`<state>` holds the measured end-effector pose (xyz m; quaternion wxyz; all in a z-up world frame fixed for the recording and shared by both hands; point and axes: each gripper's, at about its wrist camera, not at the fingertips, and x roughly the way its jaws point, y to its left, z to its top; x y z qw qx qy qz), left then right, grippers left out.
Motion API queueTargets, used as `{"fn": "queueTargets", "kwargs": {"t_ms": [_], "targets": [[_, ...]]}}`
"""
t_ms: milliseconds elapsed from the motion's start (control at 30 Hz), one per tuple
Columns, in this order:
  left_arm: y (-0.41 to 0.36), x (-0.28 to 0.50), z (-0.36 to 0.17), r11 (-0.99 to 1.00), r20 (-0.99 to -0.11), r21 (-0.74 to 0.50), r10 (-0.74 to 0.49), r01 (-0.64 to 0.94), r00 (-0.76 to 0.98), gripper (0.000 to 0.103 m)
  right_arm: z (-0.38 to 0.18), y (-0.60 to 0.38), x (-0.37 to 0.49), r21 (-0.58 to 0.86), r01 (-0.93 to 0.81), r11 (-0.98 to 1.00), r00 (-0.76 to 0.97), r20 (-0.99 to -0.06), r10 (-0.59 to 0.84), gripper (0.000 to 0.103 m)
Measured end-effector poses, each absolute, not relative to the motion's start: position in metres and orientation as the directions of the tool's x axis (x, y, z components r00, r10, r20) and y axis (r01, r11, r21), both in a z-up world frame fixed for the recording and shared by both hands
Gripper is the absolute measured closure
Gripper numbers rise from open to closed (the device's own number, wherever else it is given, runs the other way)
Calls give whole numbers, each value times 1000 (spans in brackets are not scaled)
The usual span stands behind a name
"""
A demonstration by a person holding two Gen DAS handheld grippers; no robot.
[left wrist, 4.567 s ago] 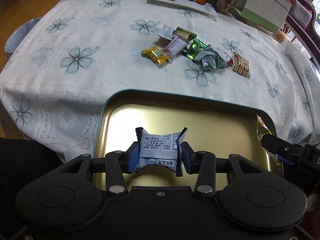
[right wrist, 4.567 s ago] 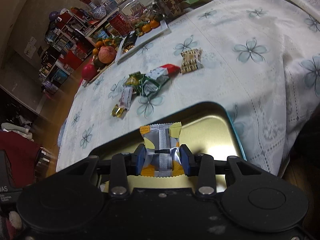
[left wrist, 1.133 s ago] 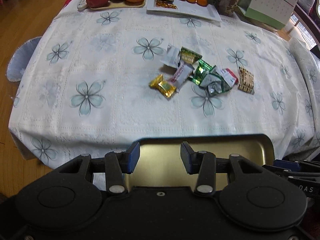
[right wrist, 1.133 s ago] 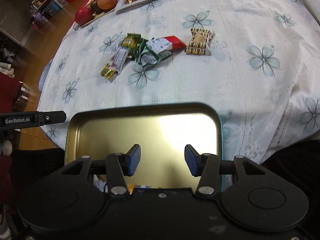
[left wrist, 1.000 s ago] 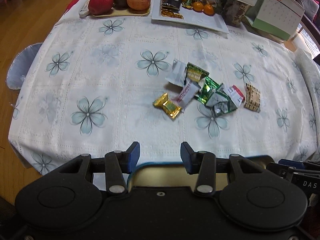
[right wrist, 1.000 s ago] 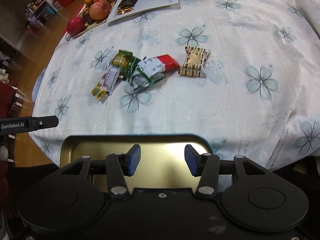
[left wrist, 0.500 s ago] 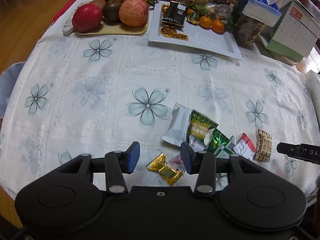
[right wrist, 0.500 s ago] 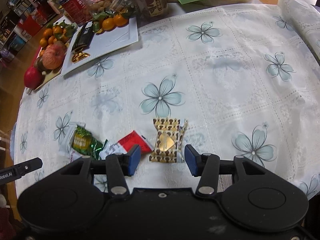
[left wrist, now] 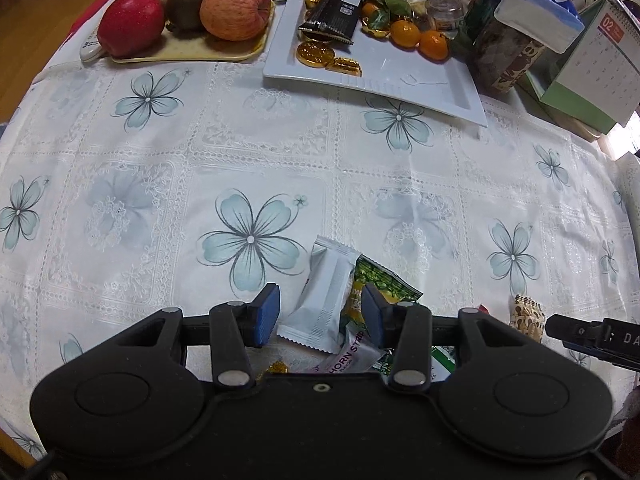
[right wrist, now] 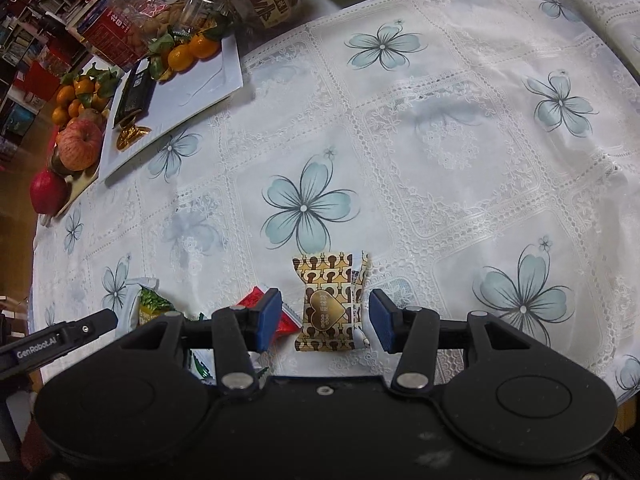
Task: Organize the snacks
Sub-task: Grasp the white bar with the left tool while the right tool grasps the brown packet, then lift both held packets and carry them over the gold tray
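Two open hand-held grippers over light, crinkly snack packets on the desk.

The left hand-held gripper is released, its pads on each side of the white packet that lies on the pile; it looks light, soft and slippery, so I would pinch its middle across the width. The right hand-held gripper is also released around the brown patterned packet, lying flat and alone on the desk; take it at the sides, gently.
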<state>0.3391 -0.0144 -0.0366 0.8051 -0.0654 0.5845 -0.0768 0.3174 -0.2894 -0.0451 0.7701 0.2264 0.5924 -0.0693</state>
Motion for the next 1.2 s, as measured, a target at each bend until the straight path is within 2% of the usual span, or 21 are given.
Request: {"fn": "queueTargets", "kwargs": {"t_ms": [233, 400, 600, 933, 1200], "targets": [[-25, 347, -50, 990, -950, -134, -139, 39, 280, 51, -47, -300, 318, 280, 413, 866, 281, -944, 171, 52], [-18, 353, -56, 989, -956, -145, -133, -25, 263, 51, -47, -307, 317, 306, 432, 848, 277, -940, 199, 52], [-7, 356, -53, 988, -955, -96, -57, -120, 292, 50, -49, -304, 318, 306, 436, 846, 266, -942, 204, 52], [-21, 357, -63, 989, -961, -127, -102, -82, 257, 51, -71, -289, 324, 243, 430, 870, 210, -964, 165, 52], [-18, 361, -71, 977, -962, -177, -147, -116, 230, 53, -80, -276, 331, 195, 401, 895, 203, -972, 121, 52]]}}
